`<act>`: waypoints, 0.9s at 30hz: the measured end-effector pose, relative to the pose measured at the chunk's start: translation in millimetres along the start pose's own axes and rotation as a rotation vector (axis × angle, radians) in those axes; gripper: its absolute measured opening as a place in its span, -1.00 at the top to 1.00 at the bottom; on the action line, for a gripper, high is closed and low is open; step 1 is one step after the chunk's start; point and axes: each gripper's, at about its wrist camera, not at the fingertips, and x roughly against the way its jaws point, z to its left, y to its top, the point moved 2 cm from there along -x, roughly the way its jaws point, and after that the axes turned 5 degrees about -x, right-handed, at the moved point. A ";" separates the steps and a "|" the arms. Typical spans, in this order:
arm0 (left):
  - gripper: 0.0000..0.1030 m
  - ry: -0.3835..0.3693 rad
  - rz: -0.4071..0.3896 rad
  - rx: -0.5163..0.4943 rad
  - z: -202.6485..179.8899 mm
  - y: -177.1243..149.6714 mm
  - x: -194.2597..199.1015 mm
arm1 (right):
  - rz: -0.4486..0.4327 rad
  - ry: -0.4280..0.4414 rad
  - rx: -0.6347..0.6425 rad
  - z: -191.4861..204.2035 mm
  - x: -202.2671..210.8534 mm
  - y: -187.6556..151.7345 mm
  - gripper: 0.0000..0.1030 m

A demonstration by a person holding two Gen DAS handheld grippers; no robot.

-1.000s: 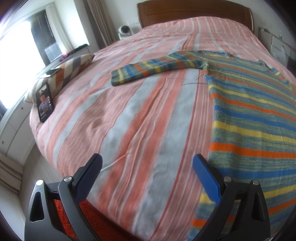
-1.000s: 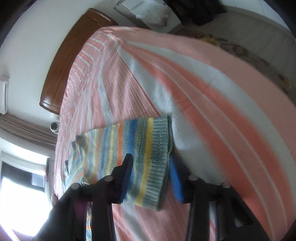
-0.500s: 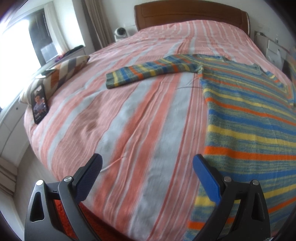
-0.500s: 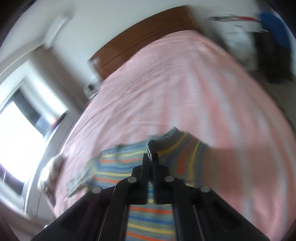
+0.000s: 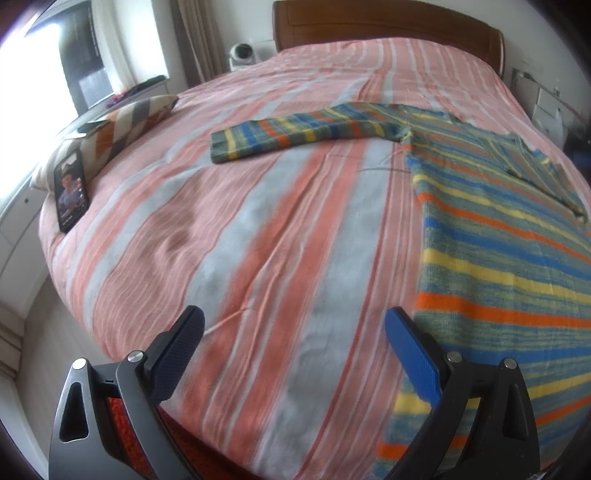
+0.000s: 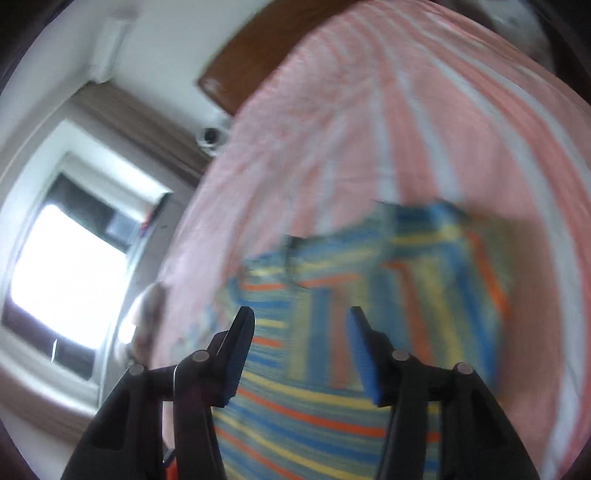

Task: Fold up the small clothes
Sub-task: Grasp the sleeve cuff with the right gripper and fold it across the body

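Observation:
A striped knit sweater (image 5: 498,258) in blue, yellow, orange and green lies flat on the right half of the bed. Its left sleeve (image 5: 306,134) stretches out to the left across the bedspread. Its right sleeve (image 5: 546,173) lies folded over the body. My left gripper (image 5: 295,354) hangs open over the bed's near edge, just left of the sweater's hem, holding nothing. In the blurred right wrist view my right gripper (image 6: 301,350) is above the sweater (image 6: 332,424). Its jaws are opening with nothing pinched, and the folded sleeve (image 6: 424,280) lies beyond them.
The pink, grey and white striped bedspread (image 5: 258,240) covers the whole bed, up to a wooden headboard (image 5: 388,26). At the left edge a phone (image 5: 70,190) leans against a zigzag pillow (image 5: 122,125). A small white device (image 5: 242,55) stands by the curtain and bright window.
My right gripper closed on the right sleeve's cuff, carried it across over the sweater's body, then let go and opened. The left gripper stayed almost still.

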 end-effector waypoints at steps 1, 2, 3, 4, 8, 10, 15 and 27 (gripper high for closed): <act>-0.92 0.002 -0.001 -0.005 -1.2 -0.3 0.1 | 0.010 -0.026 -0.016 -12.2 -2.5 -2.0 -0.01; -0.92 0.008 -0.002 -0.011 -2.6 -0.7 0.3 | 0.033 -0.072 -0.037 -31.9 -7.3 -9.5 -0.01; -0.92 0.010 -0.002 -0.014 -2.7 -0.7 0.3 | 0.067 -0.127 -0.056 -51.0 -16.9 -12.5 0.00; -0.92 0.012 0.000 -0.018 -3.4 -1.3 0.1 | 0.102 -0.202 -0.070 -70.6 -22.8 -19.3 0.24; -0.96 0.011 0.007 -0.016 -2.3 -2.6 -1.0 | 0.031 -0.268 -0.001 -90.7 4.9 -45.2 0.34; -0.98 0.008 0.014 -0.012 -1.8 -1.7 -3.7 | -0.032 -0.286 0.050 -84.6 30.1 -58.9 -0.03; -0.99 -0.033 0.046 0.044 2.0 -4.3 -15.6 | -0.163 -0.424 0.261 -84.9 90.8 -111.5 -0.18; -0.99 -0.025 0.028 0.095 1.6 -10.2 -15.6 | -0.297 -0.556 0.186 -166.3 147.9 -203.1 -0.29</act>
